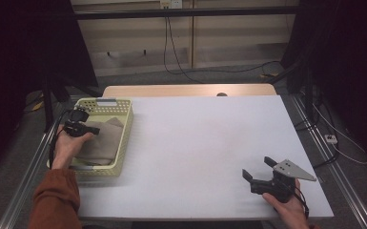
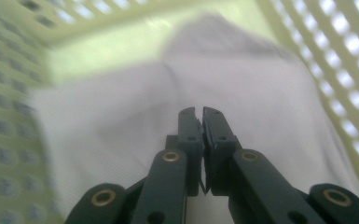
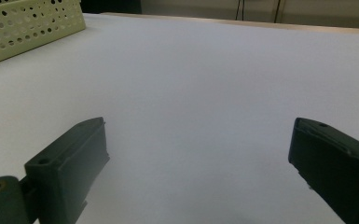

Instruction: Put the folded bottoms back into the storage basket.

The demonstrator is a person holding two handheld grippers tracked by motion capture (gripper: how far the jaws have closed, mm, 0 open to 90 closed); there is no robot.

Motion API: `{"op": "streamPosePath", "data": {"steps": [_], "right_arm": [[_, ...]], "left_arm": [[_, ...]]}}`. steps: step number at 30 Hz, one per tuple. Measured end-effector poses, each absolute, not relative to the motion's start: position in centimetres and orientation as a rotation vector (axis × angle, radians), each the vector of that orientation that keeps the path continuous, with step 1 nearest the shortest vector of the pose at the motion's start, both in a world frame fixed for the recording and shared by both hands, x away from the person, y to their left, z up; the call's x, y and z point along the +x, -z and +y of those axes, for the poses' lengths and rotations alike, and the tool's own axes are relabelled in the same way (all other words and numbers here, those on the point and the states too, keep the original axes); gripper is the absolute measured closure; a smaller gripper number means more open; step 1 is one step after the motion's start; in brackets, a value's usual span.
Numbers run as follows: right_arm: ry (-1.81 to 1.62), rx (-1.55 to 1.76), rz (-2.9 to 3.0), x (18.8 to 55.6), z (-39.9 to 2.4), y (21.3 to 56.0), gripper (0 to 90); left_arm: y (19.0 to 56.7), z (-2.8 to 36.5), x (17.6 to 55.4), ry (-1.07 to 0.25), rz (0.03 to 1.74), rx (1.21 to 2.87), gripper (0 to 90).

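Left gripper [image 1: 93, 129] closed, empty, angled into basket [image 1: 126, 125] over cloth [image 1: 106, 140], right gripper [image 1: 258, 168] wide open, level on table [image 1: 195, 138]

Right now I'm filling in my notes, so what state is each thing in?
Left gripper: shut, nothing between the jaws, over the cloth.
Right gripper: open, empty, above the table.
Cloth: crumpled, lying in the basket.
Basket: upright, at the table's left edge.
Table: white top.

beige folded cloth [image 1: 104, 141] slumped inside the pale yellow perforated basket [image 1: 124, 136]
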State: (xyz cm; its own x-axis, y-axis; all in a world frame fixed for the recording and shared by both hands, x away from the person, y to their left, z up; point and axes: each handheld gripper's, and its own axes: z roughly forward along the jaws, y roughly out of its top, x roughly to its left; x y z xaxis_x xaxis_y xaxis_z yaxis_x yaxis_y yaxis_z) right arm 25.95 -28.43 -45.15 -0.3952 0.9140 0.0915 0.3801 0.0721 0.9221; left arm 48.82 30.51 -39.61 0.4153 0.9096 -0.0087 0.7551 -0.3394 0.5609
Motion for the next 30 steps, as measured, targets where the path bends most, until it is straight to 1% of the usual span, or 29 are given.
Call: {"op": "streamPosePath", "data": {"steps": [2,4,5,8,11,15,16,20,24,27,30], "right_arm": [[-1.311,1.284,1.823,25.9,-28.4,45.1,4.0],[-1.312,1.285,1.825,25.9,-28.4,45.1,4.0],[-1.313,1.284,1.825,25.9,-28.4,45.1,4.0],[-1.315,1.284,1.824,25.9,-28.4,45.1,4.0],[-1.315,1.286,1.824,25.9,-28.4,45.1,4.0],[-1.313,1.281,1.824,25.8,-28.3,45.1,4.0],[-1.313,1.282,1.824,25.8,-28.3,45.1,4.0],[-1.309,1.281,1.828,25.9,-28.3,45.1,4.0],[-1.314,1.281,1.826,25.9,-28.3,45.1,4.0],[-1.315,1.287,1.824,25.9,-28.4,45.1,4.0],[-1.317,1.281,1.826,25.9,-28.4,45.1,4.0]], "left_arm": [[40.0,30.5,49.2,-0.494,1.448,2.194,85.8],[41.0,30.6,49.6,-0.492,1.468,2.241,85.8],[41.7,30.6,49.7,-0.443,1.479,2.278,85.9],[42.3,30.7,49.6,-0.329,1.523,2.296,90.0],[42.1,30.8,49.3,-0.218,1.522,2.341,90.0],[42.0,29.9,49.0,-0.159,1.504,2.386,90.0],[42.0,29.6,49.1,-0.164,1.504,2.380,90.0],[42.2,28.7,49.7,-0.261,1.513,2.332,90.0],[42.7,28.4,50.7,-0.344,1.470,2.274,90.0],[42.9,28.5,50.9,-0.348,1.482,2.235,90.0],[42.7,28.6,50.7,-0.338,1.484,2.272,90.0]]}}
